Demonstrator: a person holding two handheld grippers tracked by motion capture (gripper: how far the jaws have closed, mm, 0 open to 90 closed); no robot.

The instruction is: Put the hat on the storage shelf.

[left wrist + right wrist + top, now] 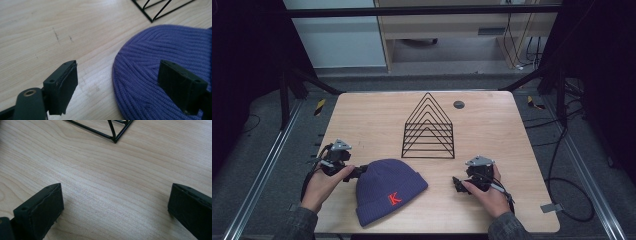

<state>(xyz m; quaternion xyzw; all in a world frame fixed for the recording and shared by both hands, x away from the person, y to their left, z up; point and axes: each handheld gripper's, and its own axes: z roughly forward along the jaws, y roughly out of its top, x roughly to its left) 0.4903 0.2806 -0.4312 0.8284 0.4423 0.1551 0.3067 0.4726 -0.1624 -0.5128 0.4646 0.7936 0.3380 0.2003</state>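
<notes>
High view: purple beanie (388,190) w/ red K lies flat on wooden table (492,125), just in front of black wire rack (428,127). Left gripper (357,172) touches beanie's left edge; right gripper (457,184) sits apart, to beanie's right. Left gripper view: jaws wide, one over the beanie (160,65), other over bare wood. Right gripper view: jaws wide over bare table, rack corner (113,135) beyond.

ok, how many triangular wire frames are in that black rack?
6 that I can count on the black wire rack, standing in a row from front to back at the middle of the wooden table, behind the purple knit beanie. They overlap, so one may be hidden.
</notes>
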